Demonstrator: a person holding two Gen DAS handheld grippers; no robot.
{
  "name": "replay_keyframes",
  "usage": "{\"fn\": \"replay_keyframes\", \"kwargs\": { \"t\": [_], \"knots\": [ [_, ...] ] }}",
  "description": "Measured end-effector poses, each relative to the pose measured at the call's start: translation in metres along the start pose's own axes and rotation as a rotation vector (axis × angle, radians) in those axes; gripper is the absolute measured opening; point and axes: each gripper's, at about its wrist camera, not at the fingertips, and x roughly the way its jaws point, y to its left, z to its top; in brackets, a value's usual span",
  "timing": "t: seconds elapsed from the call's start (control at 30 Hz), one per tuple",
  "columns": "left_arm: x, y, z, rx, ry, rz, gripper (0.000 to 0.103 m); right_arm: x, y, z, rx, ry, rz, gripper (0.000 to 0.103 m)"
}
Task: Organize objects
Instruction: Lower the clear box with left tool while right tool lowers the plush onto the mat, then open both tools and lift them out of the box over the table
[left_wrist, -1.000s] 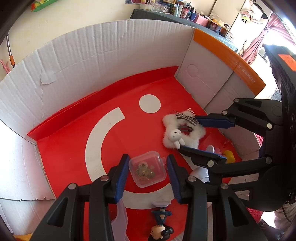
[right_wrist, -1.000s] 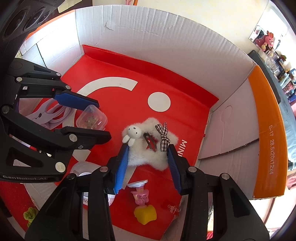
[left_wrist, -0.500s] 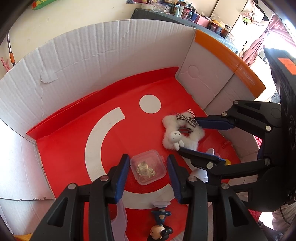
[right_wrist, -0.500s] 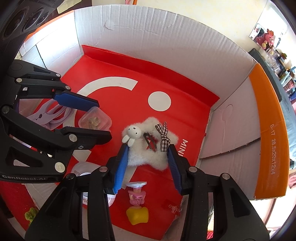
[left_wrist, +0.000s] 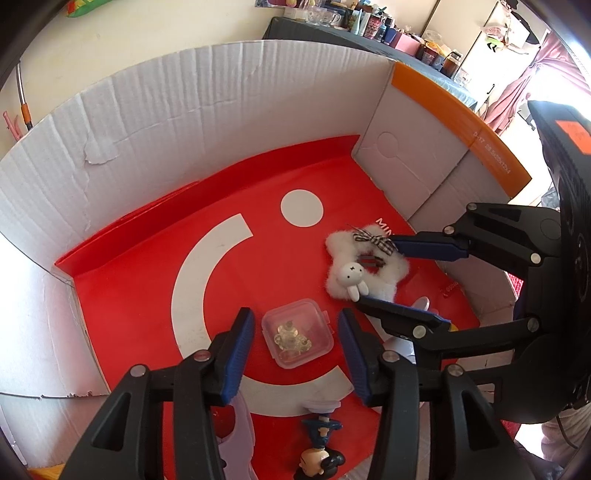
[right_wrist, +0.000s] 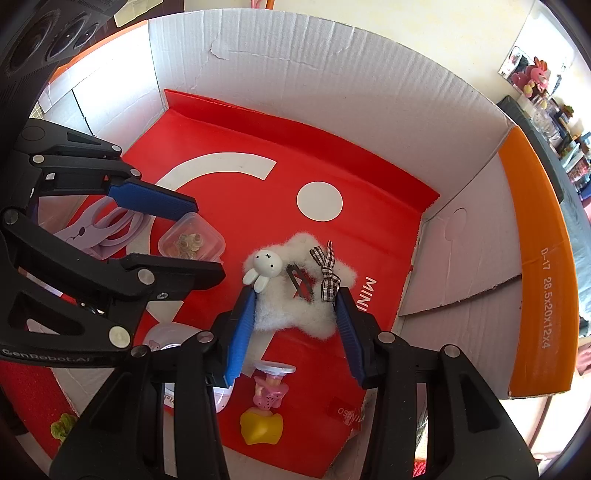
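A small clear plastic box (left_wrist: 297, 331) with trinkets inside lies on the red floor (left_wrist: 140, 295) of a cardboard box. My left gripper (left_wrist: 295, 325) is open, its blue pads apart on either side of the clear box. A white fluffy star hair clip (right_wrist: 299, 295) with a bunny and a checked bow lies to the right; it also shows in the left wrist view (left_wrist: 364, 264). My right gripper (right_wrist: 295, 295) is open with its pads on either side of the clip. The clear box also shows in the right wrist view (right_wrist: 192, 242).
White cardboard walls (left_wrist: 184, 110) with an orange flap (right_wrist: 535, 258) enclose the floor. A small figurine (left_wrist: 321, 454) and a lilac clip (right_wrist: 107, 229) lie near the front. A pink toy (right_wrist: 269, 387), a yellow piece (right_wrist: 262, 428) and a white case (right_wrist: 166, 339) lie by the right gripper.
The clear plastic box has dropped from between the left gripper's pads and now lies flat on the red floor. Both grippers have hardly moved.
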Motion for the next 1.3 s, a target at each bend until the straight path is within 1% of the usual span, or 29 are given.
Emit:
{"fn": "replay_keyframes", "kwargs": {
  "t": [0.03, 0.07, 0.27, 0.7, 0.8, 0.97, 1.03, 1.1, 1.13, 1.2, 1.27, 1.3],
  "knots": [
    [0.000, 0.001, -0.001, -0.001, 0.000, 0.000, 0.050, -0.001, 0.000, 0.000, 0.000, 0.000, 0.001, 0.042],
    [0.004, -0.002, 0.008, -0.002, 0.001, 0.001, 0.050, -0.001, 0.001, 0.000, -0.001, 0.001, 0.001, 0.042],
    [0.002, 0.000, 0.007, -0.009, -0.003, -0.001, 0.050, -0.005, 0.005, -0.001, -0.001, 0.001, -0.002, 0.043],
    [-0.019, 0.001, -0.014, -0.039, -0.048, -0.002, 0.050, -0.021, 0.017, -0.008, 0.010, -0.017, -0.008, 0.045],
    [-0.025, -0.003, -0.014, -0.050, -0.066, -0.002, 0.050, -0.030, 0.021, -0.011, 0.017, -0.039, -0.009, 0.048],
    [-0.038, -0.005, -0.021, -0.077, -0.110, -0.006, 0.050, -0.051, 0.028, -0.020, 0.034, -0.081, -0.011, 0.049],
    [-0.044, -0.007, -0.024, -0.082, -0.128, -0.006, 0.050, -0.056, 0.025, -0.016, 0.039, -0.099, -0.012, 0.049],
    [-0.052, -0.011, -0.028, -0.086, -0.153, 0.004, 0.050, -0.060, 0.028, -0.017, 0.039, -0.123, -0.030, 0.053],
    [-0.055, -0.013, -0.030, -0.088, -0.166, 0.009, 0.050, -0.063, 0.021, -0.020, 0.042, -0.137, -0.028, 0.054],
    [-0.062, -0.016, -0.035, -0.090, -0.188, 0.015, 0.050, -0.068, 0.027, -0.020, 0.052, -0.164, -0.025, 0.055],
    [-0.070, -0.019, -0.041, -0.094, -0.209, 0.017, 0.050, -0.077, 0.034, -0.028, 0.058, -0.186, -0.028, 0.055],
    [-0.073, -0.021, -0.043, -0.096, -0.219, 0.020, 0.050, -0.086, 0.032, -0.037, 0.060, -0.197, -0.028, 0.055]
  ]
}}
